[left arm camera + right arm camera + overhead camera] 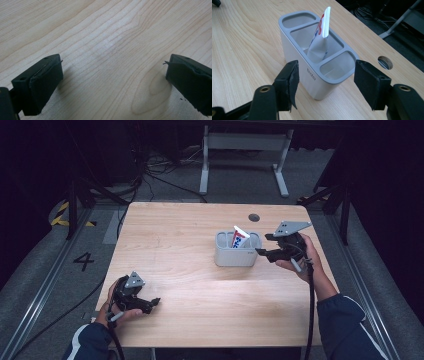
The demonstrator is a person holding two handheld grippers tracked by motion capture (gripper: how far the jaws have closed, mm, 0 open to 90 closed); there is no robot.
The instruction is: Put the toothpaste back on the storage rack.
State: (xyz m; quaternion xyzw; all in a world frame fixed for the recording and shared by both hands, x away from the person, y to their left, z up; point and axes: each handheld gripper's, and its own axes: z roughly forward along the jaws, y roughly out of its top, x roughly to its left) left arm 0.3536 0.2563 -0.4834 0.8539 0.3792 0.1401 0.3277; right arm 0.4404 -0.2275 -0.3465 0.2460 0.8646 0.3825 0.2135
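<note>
While the toothpaste tube (320, 37) stands tilted in the middle compartment of the holder (294, 50), its lower end is hidden below the rim, and its print is too cut off to read. In the high view, the holder (235, 257) sits right of centre on the wooden table (190, 285), with the tube's crimped white end poking out at the top. It is a smooth, white, rounded box with a grey top rim and three openings; the two end ones look empty. The right gripper (325, 82) is released, its matte black padded jaws standing apart on either side of the holder's near end without touching it. At the lower left of the high view, the left gripper (156, 303) is also released, jaws wide over bare wood grain (110, 47).
</note>
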